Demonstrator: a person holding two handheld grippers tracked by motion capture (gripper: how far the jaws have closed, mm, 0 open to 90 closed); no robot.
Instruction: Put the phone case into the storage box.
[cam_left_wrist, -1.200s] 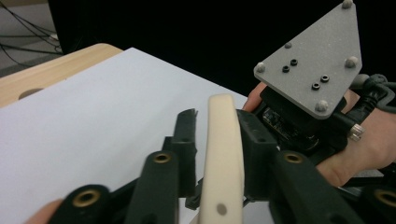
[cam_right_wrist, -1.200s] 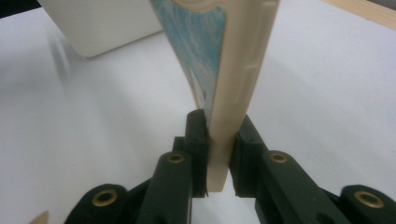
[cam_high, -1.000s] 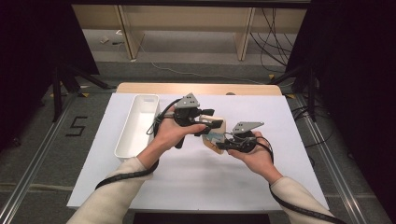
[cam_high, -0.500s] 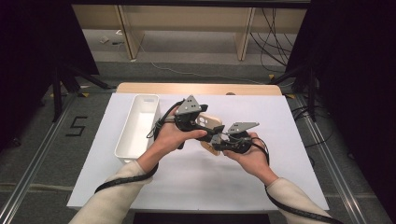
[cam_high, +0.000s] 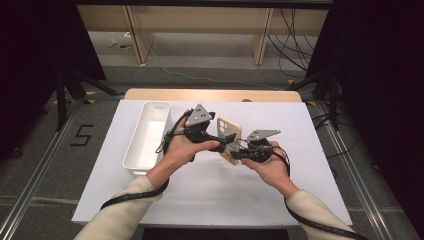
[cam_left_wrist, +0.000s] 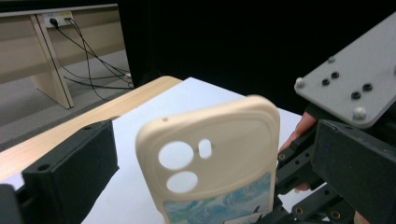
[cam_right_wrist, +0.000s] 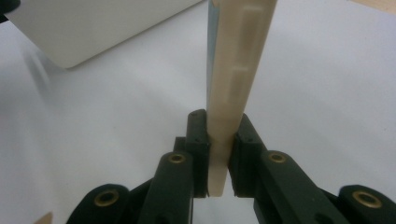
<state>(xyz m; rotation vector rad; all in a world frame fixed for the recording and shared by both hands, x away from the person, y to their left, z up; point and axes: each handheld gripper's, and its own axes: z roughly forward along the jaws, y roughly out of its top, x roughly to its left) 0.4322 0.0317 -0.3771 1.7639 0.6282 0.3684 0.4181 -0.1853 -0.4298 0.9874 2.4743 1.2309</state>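
A cream phone case (cam_high: 229, 131) with camera cut-outs and a blue wave picture stands upright above the middle of the white table sheet (cam_high: 305, 150). My right gripper (cam_high: 235, 154) is shut on its lower edge. In the right gripper view both pads (cam_right_wrist: 198, 140) press the case (cam_right_wrist: 233, 70) edge-on. My left gripper (cam_high: 218, 143) hovers open just left of the case. In the left gripper view its left finger (cam_left_wrist: 70, 172) stands apart from the case (cam_left_wrist: 215, 158), and the right gripper's grey plate (cam_left_wrist: 355, 84) sits behind.
A long white tray (cam_high: 134, 145) lies left of the hands, seen close by as the tray's corner (cam_right_wrist: 93, 28). The wooden table edge (cam_high: 210, 95) runs along the back. Cables trail from both grippers over the forearms.
The right gripper has tipped the case up and moved it left, so its back faces the camera. The left gripper has shifted right, closer to the case.
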